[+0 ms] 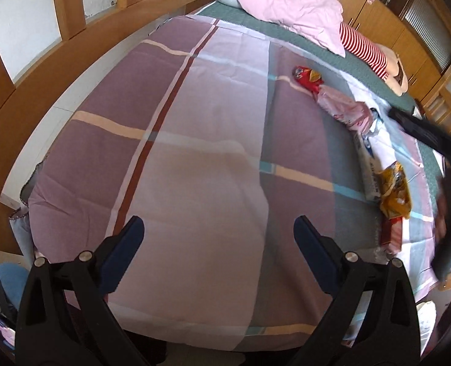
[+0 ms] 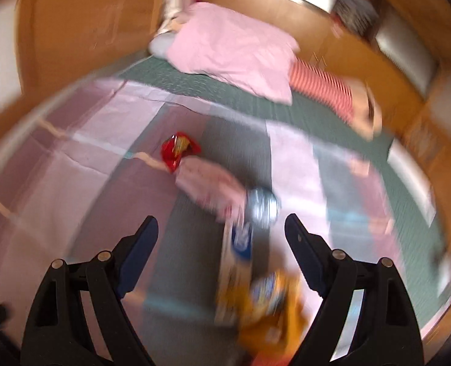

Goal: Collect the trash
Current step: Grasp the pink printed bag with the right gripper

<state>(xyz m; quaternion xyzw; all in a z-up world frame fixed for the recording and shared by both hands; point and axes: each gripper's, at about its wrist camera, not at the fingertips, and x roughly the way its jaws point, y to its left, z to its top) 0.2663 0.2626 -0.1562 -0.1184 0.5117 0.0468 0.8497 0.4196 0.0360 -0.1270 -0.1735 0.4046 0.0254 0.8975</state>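
Several pieces of trash are lying in a loose line across a bed covered with a purple, pink and grey plaid sheet. Farthest up the bed is sitting a crumpled red foil snack wrapper, and touching its lower end a pale pink plastic bag is stretching toward the foot. Next a flat white carton with blue print is lying, partly under a crinkled yellow-orange snack bag, with a red and pink packet just below that. In the blurred right wrist view a shiny silver crumpled ball is showing beside the pink bag's end.

At the head of the bed a large pink pillow is resting on a green quilted blanket, with a red-and-white striped soft toy beside it.

Over bare sheet the left gripper is hovering, its jaws standing wide with nothing between them. Above the carton and the yellow-orange bag the right gripper is pointing down, its jaws likewise spread wide and gripping nothing; from the left wrist view it is appearing as a dark blurred shape at the right edge.
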